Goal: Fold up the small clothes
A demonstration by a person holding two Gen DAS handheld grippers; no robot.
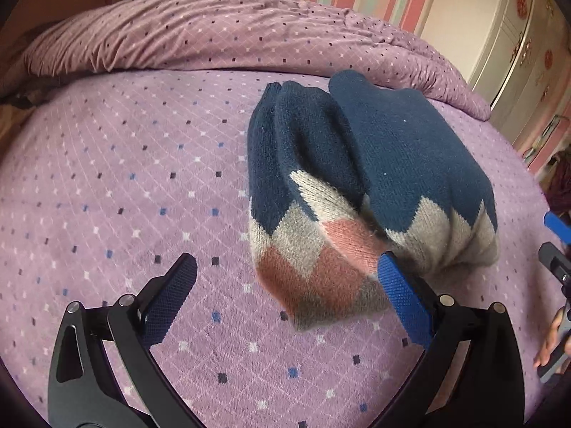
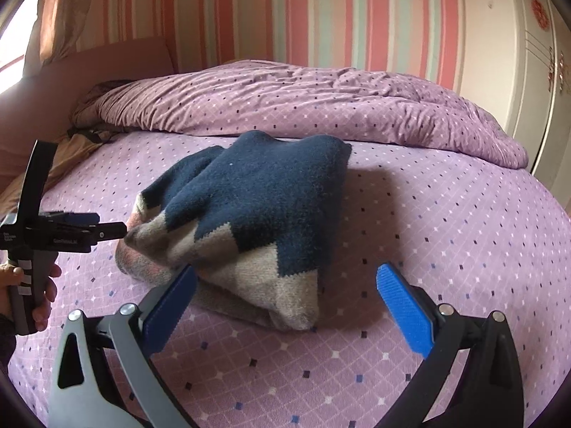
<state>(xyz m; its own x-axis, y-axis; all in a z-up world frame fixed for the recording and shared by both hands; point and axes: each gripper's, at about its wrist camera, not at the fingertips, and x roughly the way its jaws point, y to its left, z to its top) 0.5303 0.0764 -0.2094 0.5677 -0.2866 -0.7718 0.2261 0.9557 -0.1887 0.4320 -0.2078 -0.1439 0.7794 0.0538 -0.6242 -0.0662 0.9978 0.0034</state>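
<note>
A small knit sweater [image 1: 357,178], navy with grey and pink diamonds, lies folded in a thick bundle on the purple bedspread [image 1: 142,178]. It also shows in the right wrist view [image 2: 257,207]. My left gripper [image 1: 289,267] is open and empty, its right finger beside the sweater's near pink-and-grey edge. My right gripper [image 2: 285,278] is open and empty, its fingers on either side of the sweater's near grey corner. The left gripper also shows from the side in the right wrist view [image 2: 107,230], its tip at the sweater's left edge.
A rumpled purple duvet [image 2: 303,107] is heaped along the far side of the bed. A striped wall [image 2: 321,18] and a white wardrobe [image 2: 517,71] stand behind. A brown pillow [image 2: 82,142] lies at the far left.
</note>
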